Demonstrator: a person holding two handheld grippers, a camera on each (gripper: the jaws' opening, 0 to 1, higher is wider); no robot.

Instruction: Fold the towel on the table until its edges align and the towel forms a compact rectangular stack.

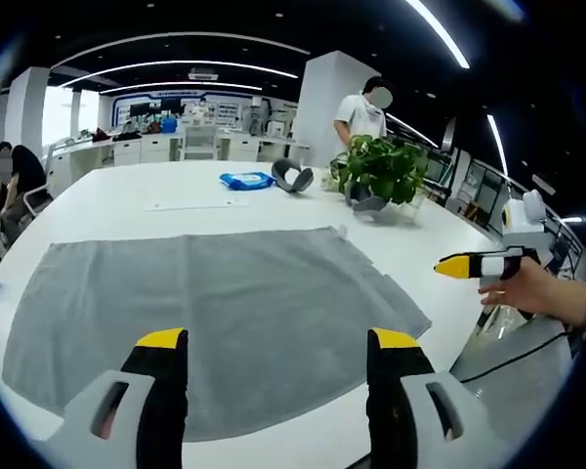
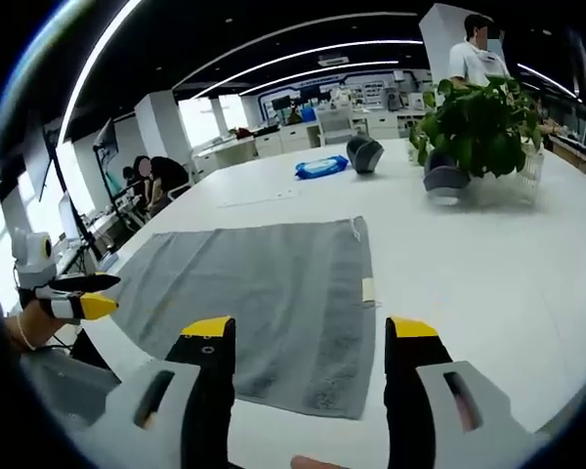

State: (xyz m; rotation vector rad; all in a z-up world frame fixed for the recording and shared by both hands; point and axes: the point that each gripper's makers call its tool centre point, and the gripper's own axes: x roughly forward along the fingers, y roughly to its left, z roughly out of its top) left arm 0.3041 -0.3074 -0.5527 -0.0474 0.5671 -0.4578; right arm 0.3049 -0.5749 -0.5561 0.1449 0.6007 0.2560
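A grey towel [image 1: 215, 313] lies spread flat in one layer on the white table [image 1: 127, 200]; in the right gripper view the same towel [image 2: 264, 293] runs away from me with a small label at its right edge. My left gripper [image 1: 278, 347] hovers open above the towel's near edge, nothing between its yellow-tipped jaws. My right gripper [image 2: 313, 337] is open too, over the towel's near right corner. The right gripper [image 1: 469, 265], held by a hand, shows at the right of the left gripper view, and the left gripper [image 2: 73, 298] at the left of the right gripper view.
A potted plant [image 1: 381, 176] stands at the far right of the table, with a blue packet [image 1: 246, 180], a dark curved object [image 1: 291, 176] and a sheet of paper [image 1: 195, 203] beyond the towel. A person [image 1: 361, 115] stands behind the plant; seated people [image 2: 161, 176] are at the left.
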